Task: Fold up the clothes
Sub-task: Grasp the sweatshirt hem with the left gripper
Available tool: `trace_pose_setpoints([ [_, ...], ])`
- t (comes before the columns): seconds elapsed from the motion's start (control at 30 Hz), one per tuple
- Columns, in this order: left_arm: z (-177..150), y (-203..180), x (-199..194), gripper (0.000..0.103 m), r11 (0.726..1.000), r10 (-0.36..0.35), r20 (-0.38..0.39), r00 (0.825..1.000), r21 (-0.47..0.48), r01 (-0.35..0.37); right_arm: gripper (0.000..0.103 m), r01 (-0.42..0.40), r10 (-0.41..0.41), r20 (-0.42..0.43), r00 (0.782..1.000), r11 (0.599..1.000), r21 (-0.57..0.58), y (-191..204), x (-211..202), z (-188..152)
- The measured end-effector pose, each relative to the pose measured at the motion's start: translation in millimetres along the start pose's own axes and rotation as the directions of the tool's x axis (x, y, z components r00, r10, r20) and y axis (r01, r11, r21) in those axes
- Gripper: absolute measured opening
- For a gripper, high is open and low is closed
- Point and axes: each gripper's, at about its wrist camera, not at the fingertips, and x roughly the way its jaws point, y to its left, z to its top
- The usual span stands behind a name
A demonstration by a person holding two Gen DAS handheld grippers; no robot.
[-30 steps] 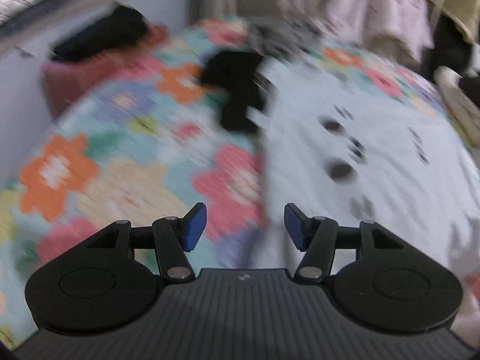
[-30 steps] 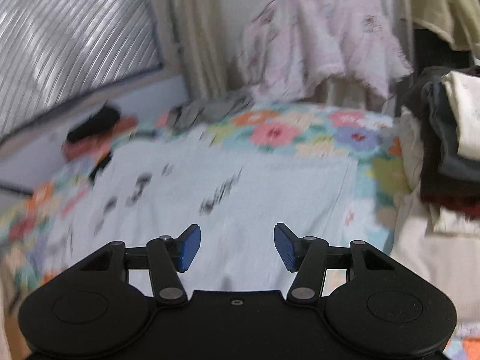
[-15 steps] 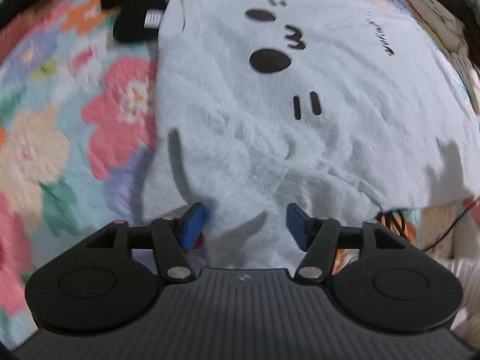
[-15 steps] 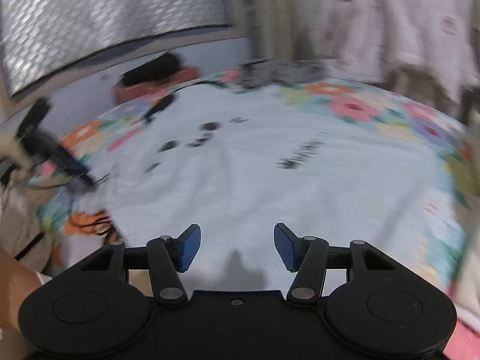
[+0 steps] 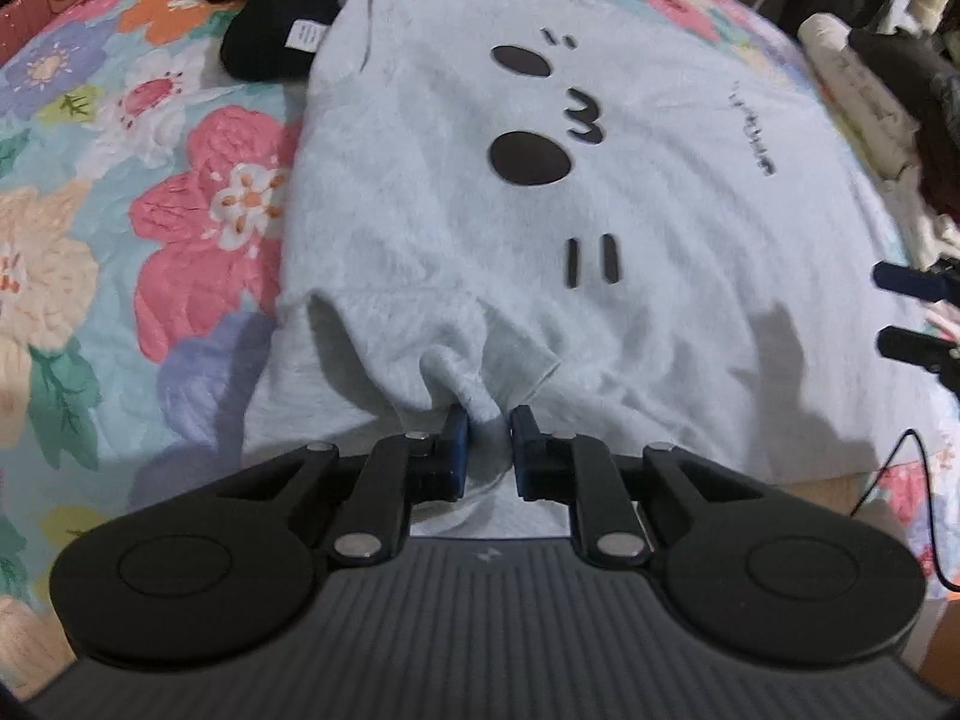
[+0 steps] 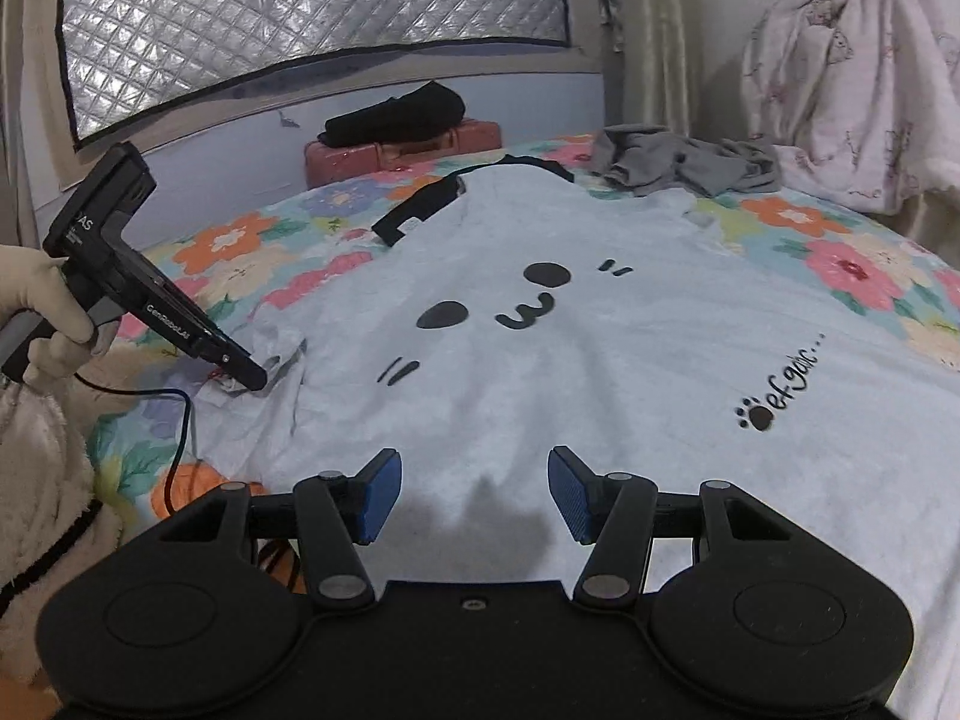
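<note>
We have a pale grey T-shirt (image 5: 456,192) spread face-up on the flowered bedspread (image 5: 150,192), its printed face and paw-mark lettering showing. Our left gripper (image 5: 487,441) points steeply down at the near sleeve; its jaws are closing, and a bunched fold of sleeve cloth sits between the blue pads (image 5: 457,432), pinched up into a small ridge just ahead of them. From the right wrist view, the left gripper (image 6: 255,378) shows at the far left, its tip sunk in the sleeve's edge, carried by a gloved hand (image 6: 45,300) with a black cable (image 6: 180,420) trailing below it.

Our right gripper (image 6: 474,495) hovers over the shirt's lower part with its jaws well apart and nothing between them; the cloth lies flat beneath and ahead of its pads (image 6: 381,492). In the left wrist view the right gripper's fingertips (image 5: 912,312) enter from the right edge, apart from the shirt's side hem.

Ahead and to the left of our left gripper, a black garment (image 5: 270,24) with a white label lies beside the shirt's collar, touching its edge. Farther ahead of our right gripper, a crumpled grey garment (image 6: 684,165) lies past the shirt's far sleeve, and folded black clothing (image 6: 396,114) rests on a red box (image 6: 402,153) against the wall. A pinkish blanket (image 6: 840,90) hangs off to the right.
</note>
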Motion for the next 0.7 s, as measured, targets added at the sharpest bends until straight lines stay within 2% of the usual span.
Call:
trace_pose_setpoints([
  [0.07,1.7,0.7,3.7,0.017,1.0,0.024,-0.012,1.0,0.004,-0.024,0.06,-0.002,0.002,-0.011,1.0,1.0,0.015,0.6,2.1,2.8],
  [0.1,2.9,2.9,6.0,0.019,0.999,0.028,-0.018,0.999,-0.02,-0.028,0.06,-0.003,0.003,-0.016,1.0,1.0,0.022,0.9,3.2,4.1],
  [0.13,3.9,6.8,8.4,0.027,0.998,0.018,-0.03,0.999,-0.064,-0.02,0.06,-0.004,0.004,-0.021,1.0,1.0,0.031,0.9,4.1,5.4],
  [0.17,4.2,11.5,12.1,0.03,0.994,0.0,-0.041,0.999,-0.109,-0.005,0.06,-0.005,0.006,-0.016,1.0,0.999,0.051,-2.5,2.9,5.5],
  [0.27,4.9,11.2,25.1,0.03,0.996,0.031,-0.064,0.997,-0.076,-0.036,0.06,0.008,-0.006,-0.014,1.0,0.991,0.135,-16.2,-0.2,3.2],
  [0.3,4.5,7.3,24.2,0.027,0.998,0.047,-0.052,0.998,-0.047,-0.049,0.06,0.021,-0.019,-0.015,1.0,0.99,0.14,-19.3,-3.8,1.1],
  [0.37,3.7,-1.0,21.7,0.013,0.997,0.078,-0.023,0.997,0.012,-0.077,0.06,0.046,-0.044,-0.015,0.999,0.988,0.15,-25.7,-11.5,-3.3],
  [0.43,4.2,-6.1,16.0,0.011,0.994,0.099,0.015,0.995,0.043,-0.1,0.06,0.071,-0.072,-0.001,0.997,0.982,0.174,-35.5,-30.4,-11.4],
  [0.57,8.6,-4.8,-4.7,0.01,0.995,0.099,0.115,0.988,0.015,-0.102,0.06,0.147,-0.154,-0.007,0.988,0.924,0.354,-68.0,-80.8,-48.1],
  [0.63,10.8,-3.4,-9.3,0.01,0.995,0.098,0.144,0.985,0.01,-0.101,0.06,0.198,-0.208,-0.03,0.978,0.863,0.465,-87.0,-109.7,-75.7],
  [0.7,12.7,-3.0,-6.1,0.01,0.995,0.098,0.143,0.985,0.007,-0.1,0.06,0.265,-0.261,-0.087,0.961,0.795,0.546,-101.8,-132.9,-103.2],
])
